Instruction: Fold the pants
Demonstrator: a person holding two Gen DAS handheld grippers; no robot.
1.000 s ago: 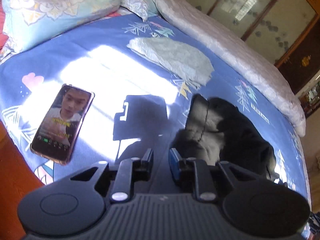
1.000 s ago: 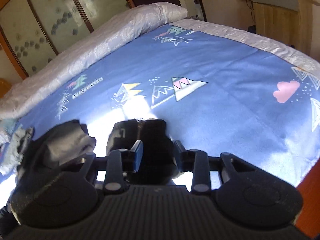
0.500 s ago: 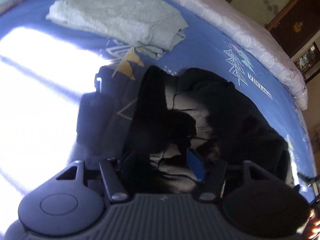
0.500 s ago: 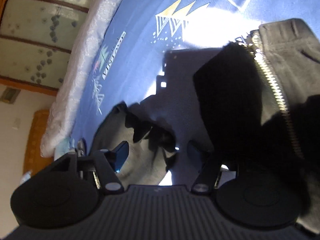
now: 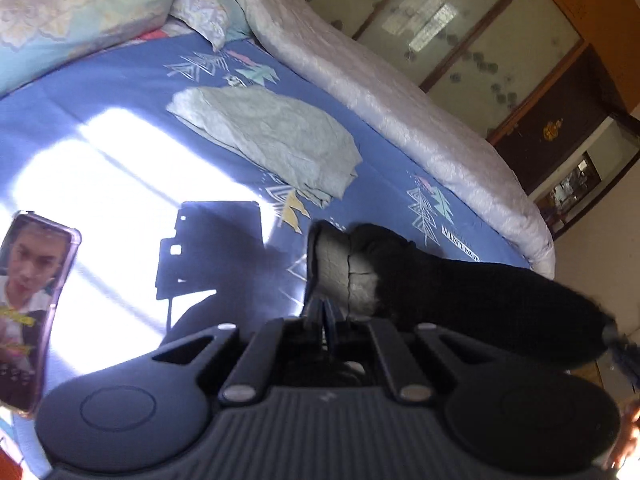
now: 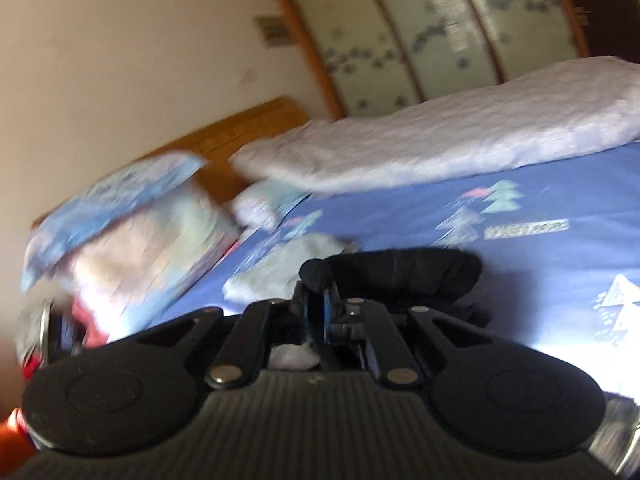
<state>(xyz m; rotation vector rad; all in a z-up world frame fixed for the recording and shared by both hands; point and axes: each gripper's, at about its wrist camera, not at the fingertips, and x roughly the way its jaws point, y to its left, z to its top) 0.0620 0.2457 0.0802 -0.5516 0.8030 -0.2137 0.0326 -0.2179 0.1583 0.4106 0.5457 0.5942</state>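
Observation:
The black pants (image 5: 460, 288) hang bunched above the blue bed sheet (image 5: 100, 92), their pale grey inner lining (image 5: 344, 272) turned toward me. My left gripper (image 5: 323, 308) is shut on the lining edge of the pants. In the right wrist view the pants (image 6: 400, 272) stretch as a dark roll across the fingers. My right gripper (image 6: 320, 300) has its jaws closing, with a fold of the black fabric pinched between the blue pads. That view is blurred by motion.
A folded pale grey garment (image 5: 272, 136) lies on the sheet behind the pants. A phone (image 5: 32, 312) with a lit screen lies at the left edge. Pillows (image 5: 72, 12) sit at the head; a rolled quilt (image 5: 400, 92) runs along the far side.
Both grippers dipped onto the crumpled pants with jaws wide, closed on the fabric, and have lifted it off the sheet. The right view swung up toward the headboard.

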